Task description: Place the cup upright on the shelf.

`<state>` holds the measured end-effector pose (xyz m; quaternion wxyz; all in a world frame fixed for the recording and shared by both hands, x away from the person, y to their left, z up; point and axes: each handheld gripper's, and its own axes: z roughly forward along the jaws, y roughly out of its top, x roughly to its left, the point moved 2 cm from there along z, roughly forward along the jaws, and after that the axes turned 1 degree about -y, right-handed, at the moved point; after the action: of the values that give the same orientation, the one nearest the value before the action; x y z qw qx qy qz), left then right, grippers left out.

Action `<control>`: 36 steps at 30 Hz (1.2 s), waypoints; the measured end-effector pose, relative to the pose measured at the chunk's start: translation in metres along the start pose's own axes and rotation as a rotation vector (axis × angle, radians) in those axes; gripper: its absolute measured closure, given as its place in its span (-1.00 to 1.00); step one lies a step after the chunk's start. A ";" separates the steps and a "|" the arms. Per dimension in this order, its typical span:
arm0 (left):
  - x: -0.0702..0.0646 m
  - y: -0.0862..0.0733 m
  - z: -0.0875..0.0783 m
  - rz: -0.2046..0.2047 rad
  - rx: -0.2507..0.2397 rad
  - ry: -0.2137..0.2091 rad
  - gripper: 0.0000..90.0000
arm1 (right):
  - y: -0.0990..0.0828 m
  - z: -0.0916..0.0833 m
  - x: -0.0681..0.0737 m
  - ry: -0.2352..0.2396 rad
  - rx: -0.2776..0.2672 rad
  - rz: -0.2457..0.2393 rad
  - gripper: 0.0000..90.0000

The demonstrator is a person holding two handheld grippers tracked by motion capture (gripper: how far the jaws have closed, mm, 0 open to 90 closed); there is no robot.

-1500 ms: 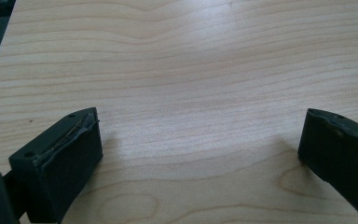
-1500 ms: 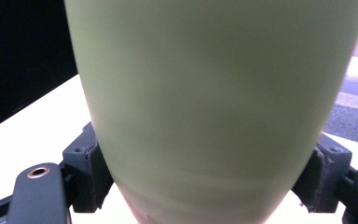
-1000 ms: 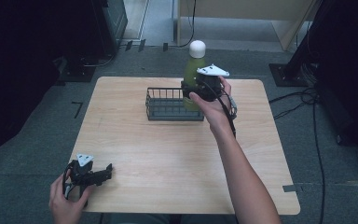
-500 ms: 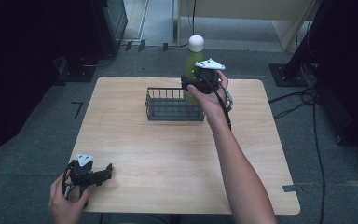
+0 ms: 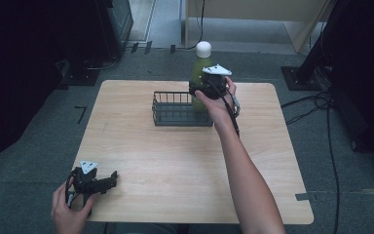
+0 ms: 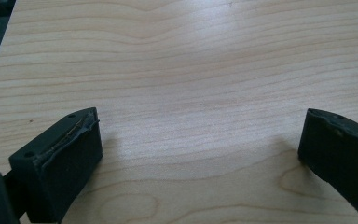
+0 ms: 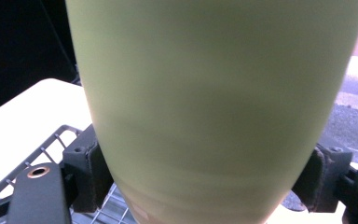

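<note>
Black tongs — grey plates, bare forearms.

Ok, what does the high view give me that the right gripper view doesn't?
High view alone: the bottle's white cap, the whole wire basket, and the left gripper resting open at the table's near left corner. Right gripper view alone: both pads pressed against the bottle's sides, low on its body. Shared: the green bottle held by the right gripper over the basket's right end.

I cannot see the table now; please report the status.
Right tool shut on green bottle, over wire basket. Left tool open on the table. Nothing in the way.
</note>
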<state>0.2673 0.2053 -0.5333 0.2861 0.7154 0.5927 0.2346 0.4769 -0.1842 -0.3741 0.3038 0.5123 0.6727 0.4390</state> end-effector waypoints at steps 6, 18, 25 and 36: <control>0.000 0.000 0.000 0.000 0.000 0.000 -1.00 | -0.011 0.009 -0.002 -0.008 0.020 -0.002 -0.55; 0.000 0.000 0.000 -0.001 0.000 0.000 -1.00 | -0.027 0.015 -0.010 -0.013 0.016 0.009 -0.55; 0.000 0.000 0.000 -0.001 0.000 0.000 -1.00 | -0.029 0.013 -0.011 -0.005 0.005 0.019 -0.56; 0.000 0.000 0.000 0.000 0.000 0.000 -1.00 | -0.025 0.004 -0.012 0.039 -0.003 0.041 -0.69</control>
<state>0.2673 0.2053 -0.5333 0.2858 0.7155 0.5927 0.2346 0.4735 -0.1971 -0.3992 0.2821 0.5169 0.6673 0.4560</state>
